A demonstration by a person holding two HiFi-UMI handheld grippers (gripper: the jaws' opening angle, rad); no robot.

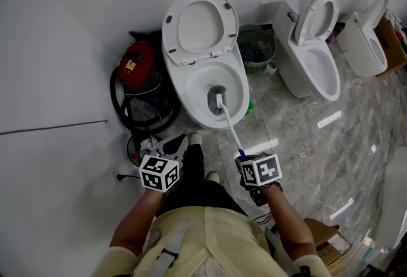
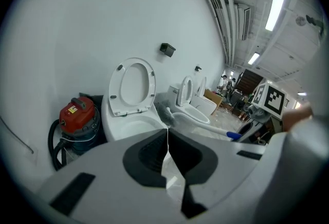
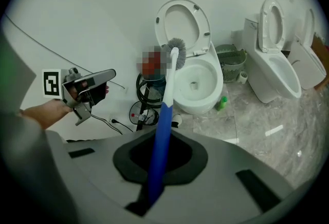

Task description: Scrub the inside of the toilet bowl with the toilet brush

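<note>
The white toilet bowl (image 1: 236, 72) stands against the wall with its seat and lid (image 1: 200, 25) raised. The brush's grey bristle head (image 1: 213, 95) is down inside the bowl, near the middle. Its white shaft (image 1: 230, 128) slants back to a blue grip held in my right gripper (image 1: 244, 160), which is shut on it. In the right gripper view the blue handle (image 3: 160, 141) runs up between the jaws to the bristles (image 3: 176, 44), in front of the bowl (image 3: 213, 81). My left gripper (image 1: 173, 145) hovers left of the bowl's front, shut and holding nothing (image 2: 167, 138).
A red vacuum (image 1: 135, 66) with a black hose sits left of the toilet. A wire basket (image 1: 256, 47) and a green bottle (image 1: 250, 106) are on its right. Two more toilets (image 1: 315, 53) (image 1: 369, 40) stand further right. A cardboard box (image 1: 327, 241) lies by my right foot.
</note>
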